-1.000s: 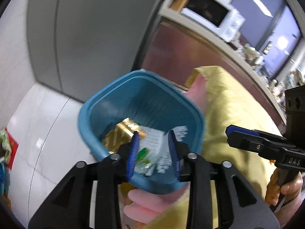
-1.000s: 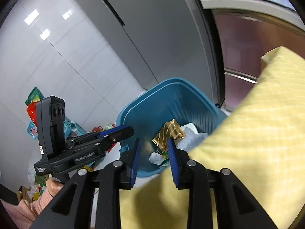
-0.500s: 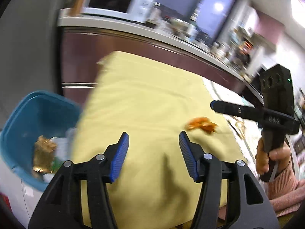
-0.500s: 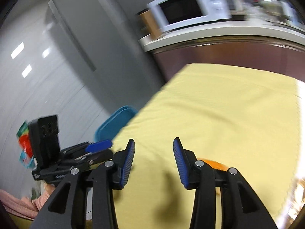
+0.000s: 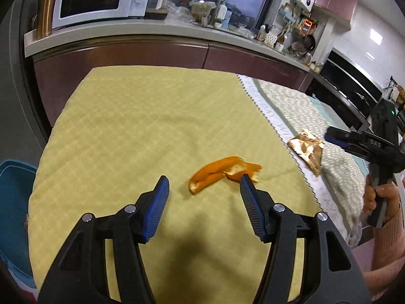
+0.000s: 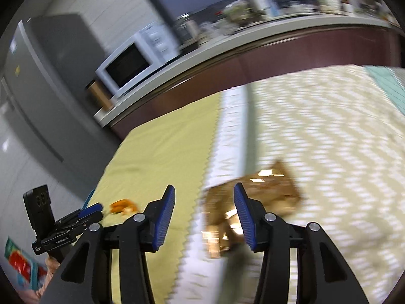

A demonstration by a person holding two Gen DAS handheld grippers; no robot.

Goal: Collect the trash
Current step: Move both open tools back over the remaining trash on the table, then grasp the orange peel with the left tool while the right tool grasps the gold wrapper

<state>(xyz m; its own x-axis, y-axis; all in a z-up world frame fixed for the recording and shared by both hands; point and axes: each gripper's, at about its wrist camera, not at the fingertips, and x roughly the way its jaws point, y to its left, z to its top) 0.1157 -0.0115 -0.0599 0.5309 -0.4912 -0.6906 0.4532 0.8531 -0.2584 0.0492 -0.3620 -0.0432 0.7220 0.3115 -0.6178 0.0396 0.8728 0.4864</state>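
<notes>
just changed: a second ago both my claws were over the blue trash bin (image 5: pixel 14 202) – now they've swung back over the table, so that drop looks done and I'd say I'm onto the next pieces

left claw (image 5: pixel 203 186): jaws have just been opening, now wide and empty, hanging above the yellow quilted cloth (image 5: pixel 152 126)

left target: orange peel (image 5: pixel 222 172) lying flat on the yellow cloth, just past my fingertips, nearer the right-hand pad

right claw (image 6: pixel 203 197): also just been opening, about medium-wide, nothing between the pads

right target: crumpled gold foil wrapper (image 5: pixel 307 150) on the white patterned cloth (image 5: pixel 291 96), near its zigzag edge (blurry in the right view, mid-swing)

bin: at the table's left end, below the edge, only a corner showing

what's left: at least these two bits, neither touched yet

readable writing: a white label on the left claw's body as seen from the right camera – too small and blurry for me to read
</notes>
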